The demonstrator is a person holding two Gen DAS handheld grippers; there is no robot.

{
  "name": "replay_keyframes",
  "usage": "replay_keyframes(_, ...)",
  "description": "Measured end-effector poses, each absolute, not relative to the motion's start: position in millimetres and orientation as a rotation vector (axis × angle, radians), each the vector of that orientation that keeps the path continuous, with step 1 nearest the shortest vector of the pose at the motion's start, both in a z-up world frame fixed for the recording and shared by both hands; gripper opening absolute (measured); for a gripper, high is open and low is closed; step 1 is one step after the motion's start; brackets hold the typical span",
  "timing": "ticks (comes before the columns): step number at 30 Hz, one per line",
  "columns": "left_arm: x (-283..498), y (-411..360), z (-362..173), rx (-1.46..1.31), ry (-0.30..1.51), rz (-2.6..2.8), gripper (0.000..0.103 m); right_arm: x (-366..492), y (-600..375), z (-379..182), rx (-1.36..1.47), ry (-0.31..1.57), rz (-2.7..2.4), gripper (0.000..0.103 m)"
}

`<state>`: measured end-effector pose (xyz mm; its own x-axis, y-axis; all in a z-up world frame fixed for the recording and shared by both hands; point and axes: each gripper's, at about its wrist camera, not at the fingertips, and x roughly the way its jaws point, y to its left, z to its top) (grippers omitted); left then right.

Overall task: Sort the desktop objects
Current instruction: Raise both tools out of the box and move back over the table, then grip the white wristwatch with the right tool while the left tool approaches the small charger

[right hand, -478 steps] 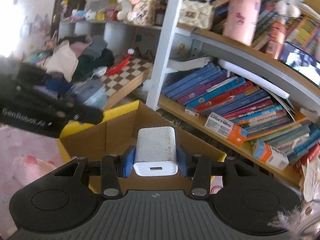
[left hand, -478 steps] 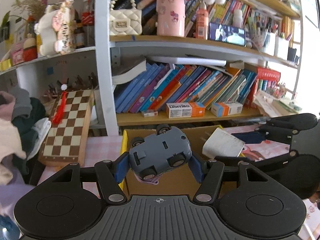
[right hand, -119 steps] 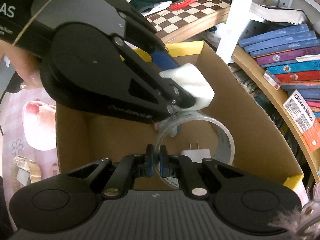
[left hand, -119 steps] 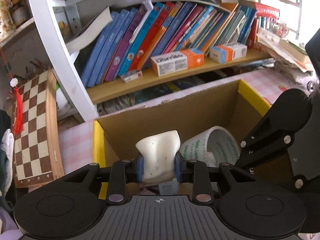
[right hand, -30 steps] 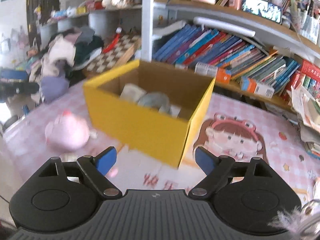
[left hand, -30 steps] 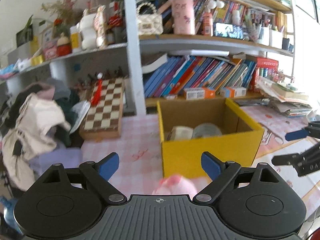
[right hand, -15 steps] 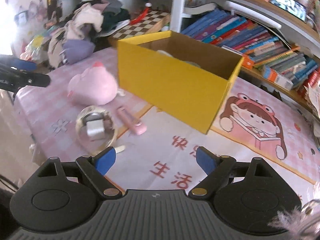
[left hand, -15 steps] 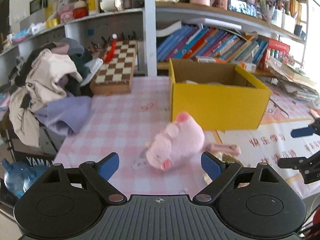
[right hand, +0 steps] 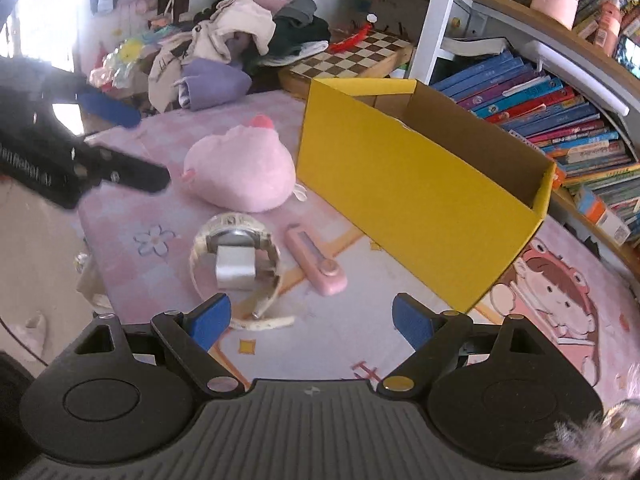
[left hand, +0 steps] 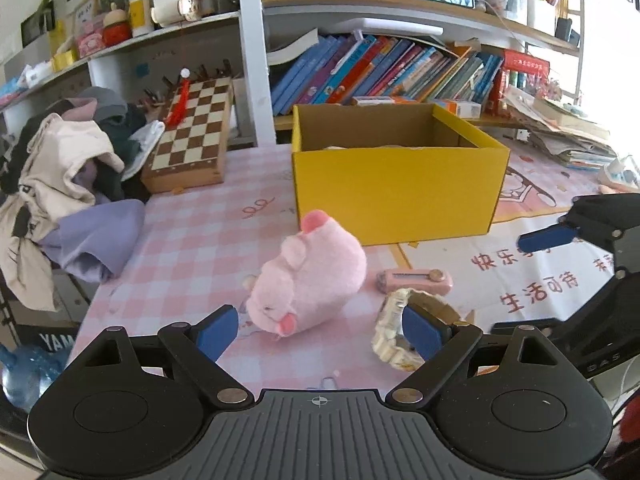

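- The left gripper (left hand: pixel 318 330) has its jaws spread wide and holds nothing; it hovers low over the table at the side of the pink plush pig (left hand: pixel 308 276) away from the yellow box.
- The right gripper (right hand: pixel 310 322) also has its jaws wide apart and empty, hovering above the printed mat (right hand: pixel 532 320) in front of the yellow box (right hand: pixel 404 196).
- The landmark yellow box (left hand: pixel 394 188) stands open-topped on the table; only slivers of pale things show over its rim in the left wrist view, too little to name.
- The pink plush pig (right hand: pixel 240 168) lies on its side just in front of the box, near its left corner.
- A cream wristwatch (right hand: pixel 234 248), its strap curled round a small grey block, lies further out from the box than the pig, close to the right gripper's left finger.
- A pink utility knife (right hand: pixel 316 260) lies flat between the watch and the box front, apart from both.
- A chessboard case (left hand: pixel 192 132) sits to the left of the box, by the white shelf post.
- A heap of clothes (left hand: pixel 60 184) lies further left of the box, beyond the chessboard.
- Rows of books (left hand: pixel 384 72) lean on the shelf behind the box.
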<state>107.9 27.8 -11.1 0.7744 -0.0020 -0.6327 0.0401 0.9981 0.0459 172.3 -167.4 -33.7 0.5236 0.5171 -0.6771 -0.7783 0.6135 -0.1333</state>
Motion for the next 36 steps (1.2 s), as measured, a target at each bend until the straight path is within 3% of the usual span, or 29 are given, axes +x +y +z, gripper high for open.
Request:
replay_keyframes(19, 123, 18, -23, 0.05, 0.745, 0.03, 0.091, 201, -163, -47, -0.404, 0.724, 0.85, 0.085)
replay_keyframes(22, 127, 16, -24, 0.061, 0.754, 0.035, 0.091, 207, -157, -50, -0.422, 0.74, 0.889, 0.079)
replay_keyframes(27, 133, 13, -26, 0.063, 0.768, 0.045, 0.091, 215, -146, -53, -0.449, 0.753, 0.963, 0.064)
replay_keyframes(32, 136, 10, -26, 0.061, 0.783, 0.049, 0.091, 222, -134, -62, -0.489, 0.815, 1.024, 0.035)
replay_keyframes(34, 136, 8, -27, 0.066, 0.791, 0.045, 0.091, 222, -130, -65, -0.505, 0.826, 1.044, 0.029)
replay_keyframes(35, 137, 8, -27, 0.068, 0.794, 0.041, 0.091, 222, -129, -65, -0.51, 0.821, 1.048, 0.017)
replay_keyframes(36, 137, 7, -27, 0.069, 0.796, 0.038, 0.091, 223, -128, -65, -0.515, 0.816, 1.046, 0.016)
